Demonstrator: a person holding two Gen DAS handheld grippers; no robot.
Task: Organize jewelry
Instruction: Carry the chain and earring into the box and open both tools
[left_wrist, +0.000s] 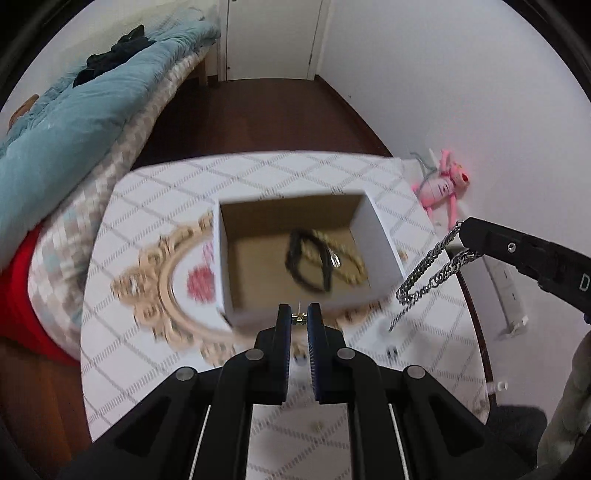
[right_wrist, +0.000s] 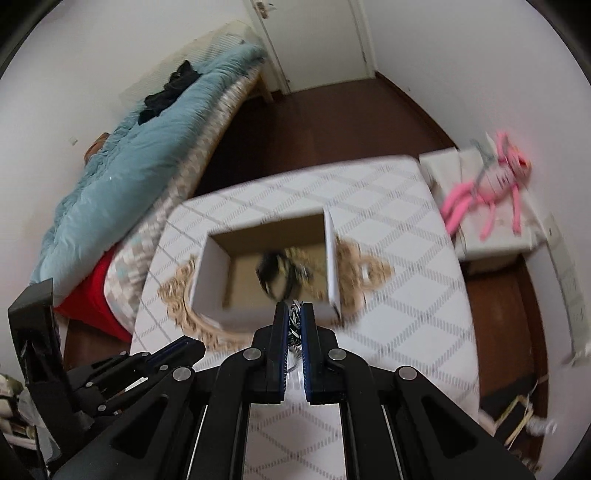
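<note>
Above a table (left_wrist: 155, 192) spread with a white lattice-patterned cloth, we hold both grippers over an open white box (left_wrist: 384, 240), our landmark here. Our left gripper (left_wrist: 299, 316), poised just before the box's near wall, is clamped on a small gold-coloured piece (left_wrist: 300, 317) with a thin pin standing up from it. Our right gripper (right_wrist: 294, 321), to the right of the box, is closed on a silver chain (left_wrist: 428, 273), which hangs in loops from its tips. Inside the box lie a black band (left_wrist: 310, 258) and a gold chain (left_wrist: 351, 262), overlapping. Partly under the box sits an ornate gold-framed mirror (left_wrist: 166, 280). A pink plush toy (left_wrist: 443, 184) lies beyond the box's right side.
</note>
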